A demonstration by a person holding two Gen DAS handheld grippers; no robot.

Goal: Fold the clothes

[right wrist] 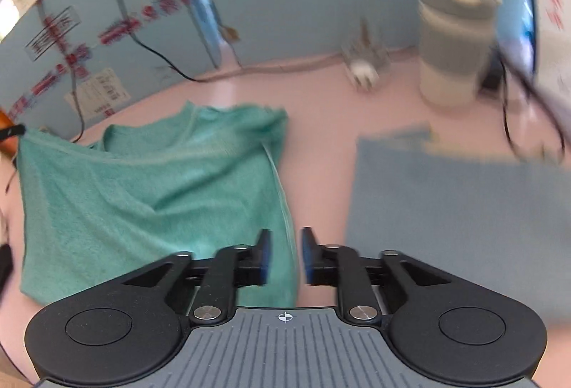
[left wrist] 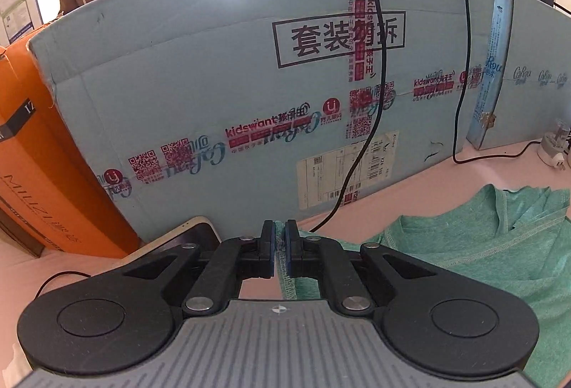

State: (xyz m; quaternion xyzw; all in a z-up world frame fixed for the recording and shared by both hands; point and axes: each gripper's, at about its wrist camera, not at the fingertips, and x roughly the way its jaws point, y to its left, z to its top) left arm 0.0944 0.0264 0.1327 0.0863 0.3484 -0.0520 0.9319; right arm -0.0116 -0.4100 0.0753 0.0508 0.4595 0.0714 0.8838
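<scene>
The big light-blue cardboard box (left wrist: 221,95) right ahead of the left tool has "套装勿拆" printed in a black frame, partly crossed by tape. The red-and-pink tape strips (left wrist: 267,133) on it say "kidswant" over and over, with QR codes. Faint "Cofou"-style script shows too, can't read it for sure. The orange box (left wrist: 39,181), off to the left, reads "MIUZI". The right wrist view is too blurred to read.
</scene>
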